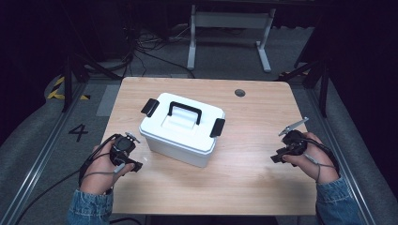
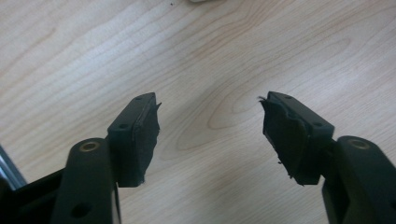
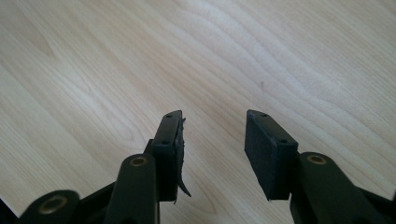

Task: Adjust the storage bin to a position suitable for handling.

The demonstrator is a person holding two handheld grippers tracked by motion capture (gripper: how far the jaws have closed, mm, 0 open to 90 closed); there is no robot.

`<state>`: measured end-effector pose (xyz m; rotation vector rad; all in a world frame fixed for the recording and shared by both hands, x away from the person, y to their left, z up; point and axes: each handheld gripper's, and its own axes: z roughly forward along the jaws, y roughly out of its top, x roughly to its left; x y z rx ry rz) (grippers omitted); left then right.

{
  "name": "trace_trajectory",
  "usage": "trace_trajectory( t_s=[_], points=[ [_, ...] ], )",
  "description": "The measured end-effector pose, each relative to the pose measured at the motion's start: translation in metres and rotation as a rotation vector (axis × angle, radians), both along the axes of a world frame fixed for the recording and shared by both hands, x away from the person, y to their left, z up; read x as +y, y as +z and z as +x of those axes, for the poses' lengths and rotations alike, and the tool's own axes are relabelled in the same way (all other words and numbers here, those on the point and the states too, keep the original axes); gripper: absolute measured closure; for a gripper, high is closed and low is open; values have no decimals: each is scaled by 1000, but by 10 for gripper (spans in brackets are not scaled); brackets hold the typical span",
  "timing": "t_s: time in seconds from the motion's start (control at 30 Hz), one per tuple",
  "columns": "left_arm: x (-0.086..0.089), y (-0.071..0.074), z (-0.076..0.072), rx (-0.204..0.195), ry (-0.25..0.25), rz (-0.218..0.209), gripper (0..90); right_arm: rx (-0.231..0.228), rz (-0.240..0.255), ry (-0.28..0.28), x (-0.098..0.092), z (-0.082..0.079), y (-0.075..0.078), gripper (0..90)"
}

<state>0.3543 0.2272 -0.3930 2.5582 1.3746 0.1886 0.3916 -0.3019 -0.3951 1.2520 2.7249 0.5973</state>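
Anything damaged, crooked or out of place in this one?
The pads are worn: on the left tool the right pad has a ragged edge, and on the right tool the left pad is peeling at its lower end. The white box sits askew to the table edges, lid on. Nothing spilled.

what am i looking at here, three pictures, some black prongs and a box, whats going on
No robot here: a person holds a hand-held claw in each hand. The high view looks down on a light wooden table bearing a white plastic box with a black handle and two black side latches, lid on. The left claw sits beside the box, the right claw farther off. The other two pictures come from cameras riding on each claw: left, right. Both stand open over bare wood, holding nothing.
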Motion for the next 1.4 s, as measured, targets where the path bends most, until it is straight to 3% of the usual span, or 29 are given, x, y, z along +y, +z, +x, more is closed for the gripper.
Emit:
trace_trajectory(
  t_s=[0.1,0.13,0.23,0.37,0.57,0.63,0.77,0.9,1.03,1.4],
  points=[
    [3,2,0,28,41,-26,282,-1,34,-5,0,1,2,578],
    [6,4,0,8,51,-23,272,-12,42,2,1,2,1,576],
    [8,5,-1,-9,44,-16,279,-21,50,20,1,1,0,571],
    [12,7,-1,-41,20,-47,277,-39,75,22,1,1,2,572],
    [11,7,-1,-44,16,-69,265,-49,98,52,9,3,8,576],
    [11,7,0,-46,4,-62,258,-51,95,66,13,6,12,577],
    [11,7,0,-48,2,-86,252,-51,91,78,19,14,24,580],
    [12,8,-1,-51,9,-89,251,-55,112,104,29,22,39,585],
    [15,10,-2,-58,-3,-93,251,-64,85,116,40,29,51,586],
    [17,11,-4,-58,-5,-100,247,-92,77,153,64,43,81,585]
  ],
)
